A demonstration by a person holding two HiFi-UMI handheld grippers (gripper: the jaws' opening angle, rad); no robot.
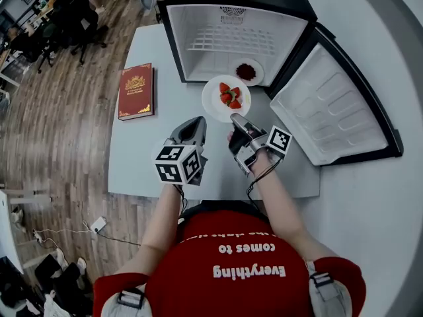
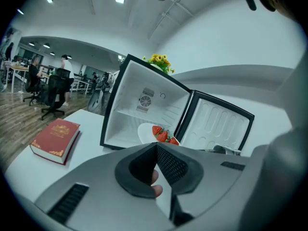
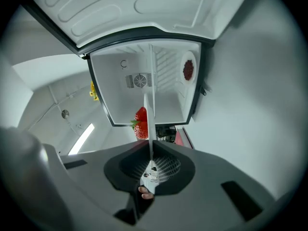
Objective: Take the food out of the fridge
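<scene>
Now pinching the plate (image 1: 213, 95) of strawberries (image 1: 230, 96) with the right gripper (image 1: 235, 119), midway between the table's (image 1: 152, 58) front and back edges, before the fridge (image 1: 198, 25); with left gripper (image 1: 197, 121) shut, empty.

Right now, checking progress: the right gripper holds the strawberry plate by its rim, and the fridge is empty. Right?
No. The right gripper holds the strawberry plate by its rim, but the fridge still contains a plate of dark red food, as the head view shows.
</scene>
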